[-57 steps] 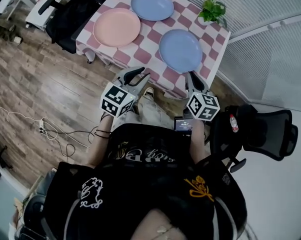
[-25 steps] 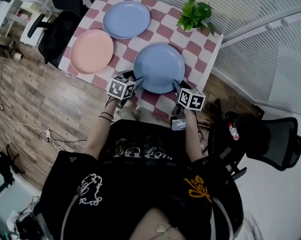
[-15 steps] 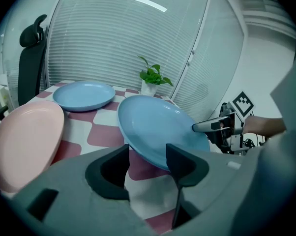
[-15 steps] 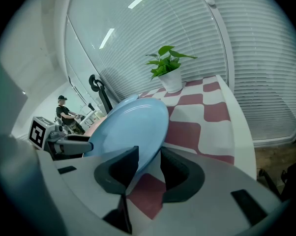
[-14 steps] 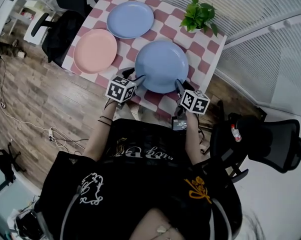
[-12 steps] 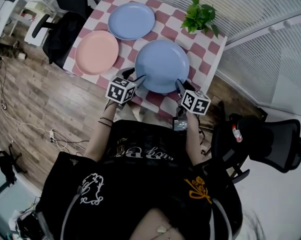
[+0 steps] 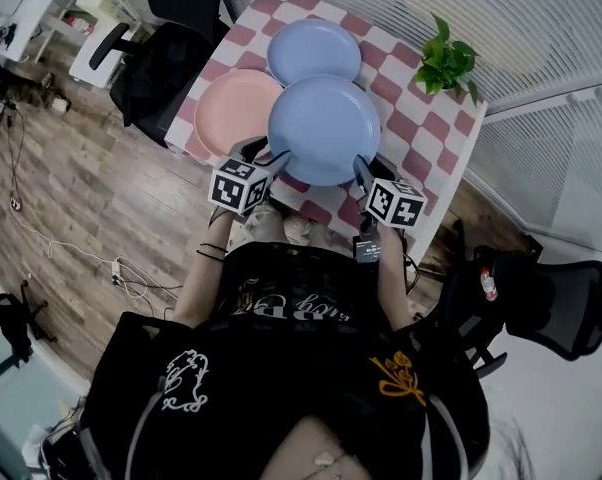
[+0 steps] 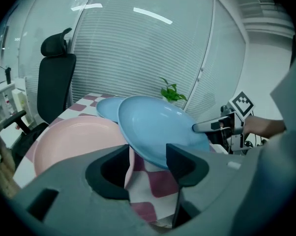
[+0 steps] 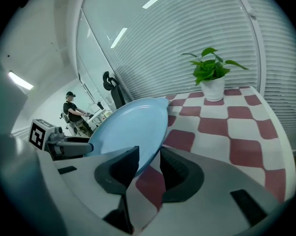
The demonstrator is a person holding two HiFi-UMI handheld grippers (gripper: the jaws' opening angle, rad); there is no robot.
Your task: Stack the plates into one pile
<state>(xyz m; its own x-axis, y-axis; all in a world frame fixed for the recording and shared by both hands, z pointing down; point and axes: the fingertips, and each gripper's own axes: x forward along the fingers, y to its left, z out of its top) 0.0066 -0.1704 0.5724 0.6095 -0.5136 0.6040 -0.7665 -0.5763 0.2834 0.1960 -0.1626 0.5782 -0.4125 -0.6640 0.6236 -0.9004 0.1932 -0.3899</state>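
Left gripper (image 7: pixel 266 156) pinches near-left rim of held plate (image 7: pixel 324 128). Right gripper (image 7: pixel 363 168) pinches near-right rim, jaws just closing on it. Held plate spans between grippers, raised off table (image 7: pixel 413 140). Pink plate (image 7: pixel 231 108) lies beyond left gripper. Far plate (image 7: pixel 316 48) lies behind it, plant (image 7: pixel 446 63) beyond right gripper.

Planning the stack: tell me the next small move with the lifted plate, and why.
Probably carry the held blue plate left over the pink plate and lower it. The left gripper and right gripper, whose jaws have just been closing, clamp its opposite rims, and it hangs clear of the table, overlapping the pink rim.
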